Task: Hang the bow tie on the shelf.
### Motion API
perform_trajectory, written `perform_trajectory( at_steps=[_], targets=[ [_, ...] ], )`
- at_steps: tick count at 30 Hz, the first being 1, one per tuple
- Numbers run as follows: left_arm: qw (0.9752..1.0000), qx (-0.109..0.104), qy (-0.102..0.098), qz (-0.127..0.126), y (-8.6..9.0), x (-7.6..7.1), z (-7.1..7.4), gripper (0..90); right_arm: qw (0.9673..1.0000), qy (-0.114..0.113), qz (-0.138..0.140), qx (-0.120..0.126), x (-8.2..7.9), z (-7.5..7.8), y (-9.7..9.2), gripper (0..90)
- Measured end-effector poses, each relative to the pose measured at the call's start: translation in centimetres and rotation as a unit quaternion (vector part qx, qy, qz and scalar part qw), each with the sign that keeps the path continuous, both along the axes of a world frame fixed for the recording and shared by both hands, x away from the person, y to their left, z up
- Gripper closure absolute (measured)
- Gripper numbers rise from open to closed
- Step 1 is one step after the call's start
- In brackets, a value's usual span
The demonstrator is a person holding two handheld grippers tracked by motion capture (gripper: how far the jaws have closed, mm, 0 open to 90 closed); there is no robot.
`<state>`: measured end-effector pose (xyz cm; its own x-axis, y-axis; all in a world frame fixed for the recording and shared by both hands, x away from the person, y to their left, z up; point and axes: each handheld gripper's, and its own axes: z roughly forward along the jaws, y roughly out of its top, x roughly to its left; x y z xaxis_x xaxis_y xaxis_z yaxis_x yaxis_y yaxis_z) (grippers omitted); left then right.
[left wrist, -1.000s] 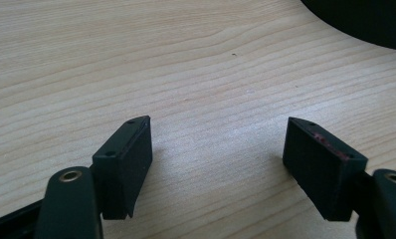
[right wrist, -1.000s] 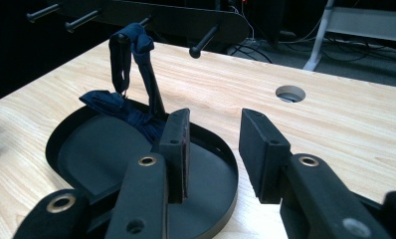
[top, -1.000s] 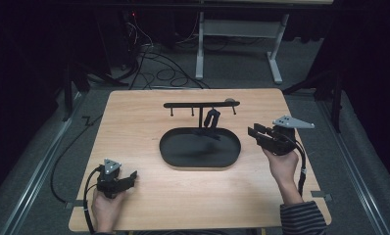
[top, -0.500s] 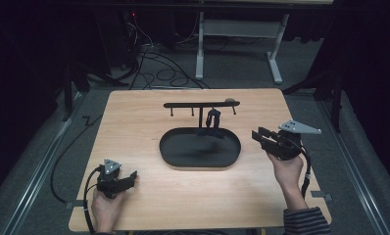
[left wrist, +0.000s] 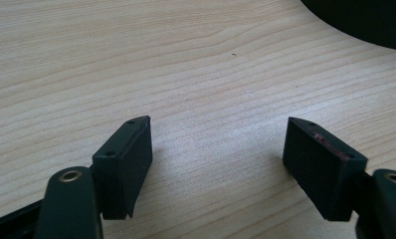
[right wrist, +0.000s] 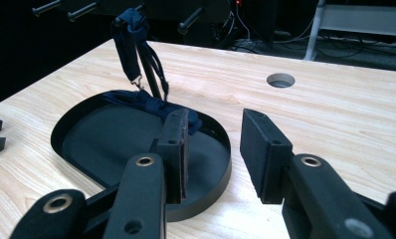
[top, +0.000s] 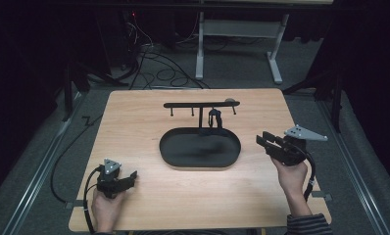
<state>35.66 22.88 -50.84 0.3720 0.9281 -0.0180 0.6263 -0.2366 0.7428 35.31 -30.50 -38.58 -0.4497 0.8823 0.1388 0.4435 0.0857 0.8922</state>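
A black oval tray (top: 167, 155) lies at the table's centre, with a black peg rack (top: 193, 105) standing at its far rim. A dark blue strap (right wrist: 130, 42) hangs from one peg, and its lower end lies bunched in the tray (right wrist: 99, 142). My right gripper (top: 262, 140) hovers to the right of the tray, pointing at it. Its jaws are open with nothing between them (right wrist: 213, 130). My left gripper (top: 131, 177) rests at the near left of the table, open over bare wood (left wrist: 218, 144).
A round cable hole (right wrist: 280, 79) pierces the tabletop (top: 134, 122) beyond the tray on the far right. The tray's dark rim (left wrist: 365, 27) crosses the top right corner of the left gripper view. Cables and a desk frame (top: 237, 49) sit on the floor behind the table.
My right gripper has drawn back from the rack and the strap, to the right and toward the near edge. The strap has settled to hang straight. The left gripper has kept still.
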Motion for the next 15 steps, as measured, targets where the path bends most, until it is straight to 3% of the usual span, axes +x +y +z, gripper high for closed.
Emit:
perform_trajectory(
  at_steps=[15],
  targets=[
    [1.0000,0.000,0.000,0.000,0.0,0.0,0.0,28.0,0.9999,0.008,-0.007,0.011,-0.9,-1.1,-0.7,65.3]
  ],
)
